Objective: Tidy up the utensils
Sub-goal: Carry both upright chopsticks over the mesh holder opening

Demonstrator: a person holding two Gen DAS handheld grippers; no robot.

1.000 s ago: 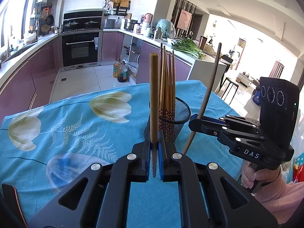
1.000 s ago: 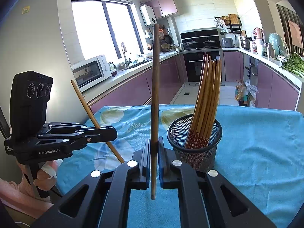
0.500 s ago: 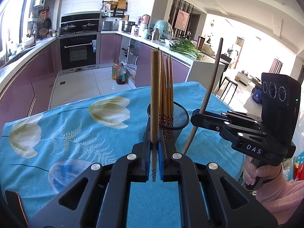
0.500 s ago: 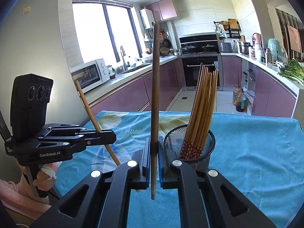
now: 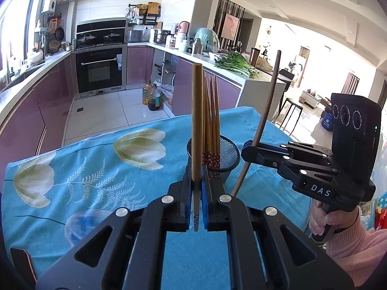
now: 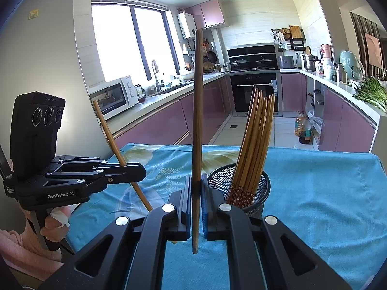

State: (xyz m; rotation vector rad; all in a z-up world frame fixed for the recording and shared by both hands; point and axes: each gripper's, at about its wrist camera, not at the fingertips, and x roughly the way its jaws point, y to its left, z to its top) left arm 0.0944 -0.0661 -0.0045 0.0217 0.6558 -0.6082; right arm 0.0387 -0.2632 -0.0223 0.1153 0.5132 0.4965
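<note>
A black mesh holder (image 5: 227, 154) (image 6: 254, 181) with several wooden chopsticks (image 5: 211, 120) (image 6: 256, 140) stands on the blue cloth. My left gripper (image 5: 197, 188) is shut on a light wooden chopstick (image 5: 196, 120), held upright just before the holder; it also shows in the right wrist view (image 6: 142, 169), with its chopstick (image 6: 108, 135) slanted. My right gripper (image 6: 197, 193) is shut on a darker chopstick (image 6: 197, 120), upright, left of the holder; it shows in the left wrist view (image 5: 244, 149) with its chopstick (image 5: 266, 116) slanted.
The table carries a blue floral tablecloth (image 5: 84, 181) (image 6: 326, 193). Its far edge drops to the kitchen floor with oil bottles (image 5: 151, 96). Purple cabinets and an oven (image 5: 99, 70) lie beyond. A counter with greens (image 5: 237, 67) stands at the right.
Both grippers have risen a little and drawn back with their chopsticks; the holder looks lower and slightly farther in both views. Grips are unchanged.
</note>
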